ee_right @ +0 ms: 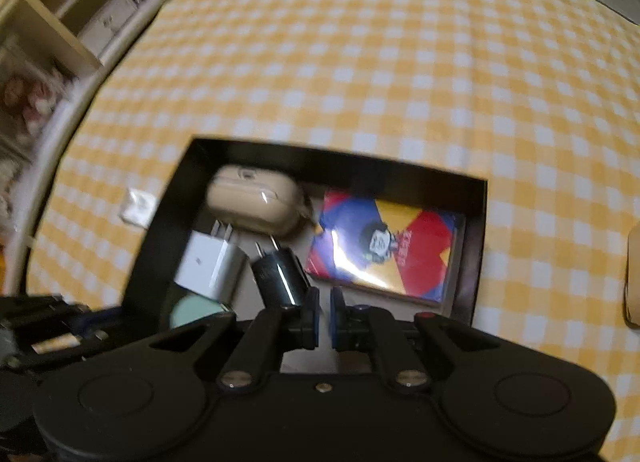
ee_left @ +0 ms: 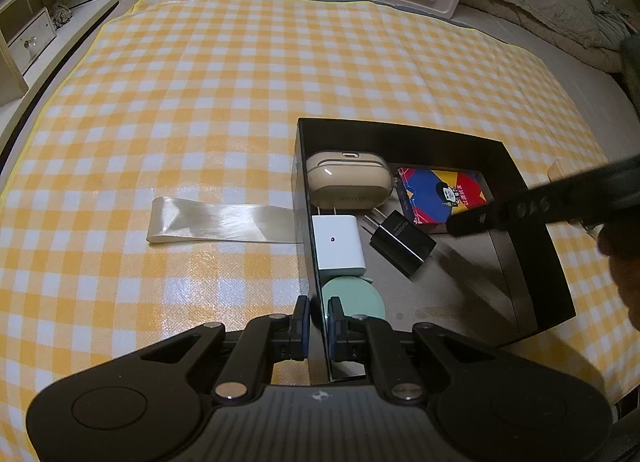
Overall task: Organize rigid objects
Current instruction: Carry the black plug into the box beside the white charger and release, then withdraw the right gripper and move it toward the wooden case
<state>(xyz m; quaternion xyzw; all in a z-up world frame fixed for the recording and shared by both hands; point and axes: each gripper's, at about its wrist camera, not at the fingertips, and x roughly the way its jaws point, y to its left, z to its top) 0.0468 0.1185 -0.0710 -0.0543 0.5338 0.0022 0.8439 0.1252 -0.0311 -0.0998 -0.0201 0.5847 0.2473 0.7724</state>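
We look down on a glossy yellow-and-white checked cloth point(ee_left: 240, 101) spread over a bed, with an open black cardboard box point(ee_left: 532, 246) standing on it. Our left gripper point(ee_left: 319, 316) pinches the box's thin left wall, one pad on the outside and one on the inside. From that wall a flat strip of shiny cream ribbon point(ee_left: 216, 223) lies out across the cloth.

Inside the box, along the far side, sits a rounded beige plastic case point(ee_left: 348, 181) with a smooth, slightly shiny shell. To its right lies a flat rectangular packet point(ee_left: 440, 193) printed in blue, red and yellow with a small cartoon figure. Nearer us, a white cube-shaped wall charger point(ee_left: 338, 246) lies against the left wall, its two metal prongs pointing at the beige case. Just beside it lies a black charger point(ee_left: 402, 242), tilted at an angle, prongs also pointing away. A round mint-green disc point(ee_left: 356, 298) rests below the white charger.

Our right gripper point(ee_right: 324, 316) hovers over the box with its jaws closed and nothing between them, its tip just beside the glossy black charger.
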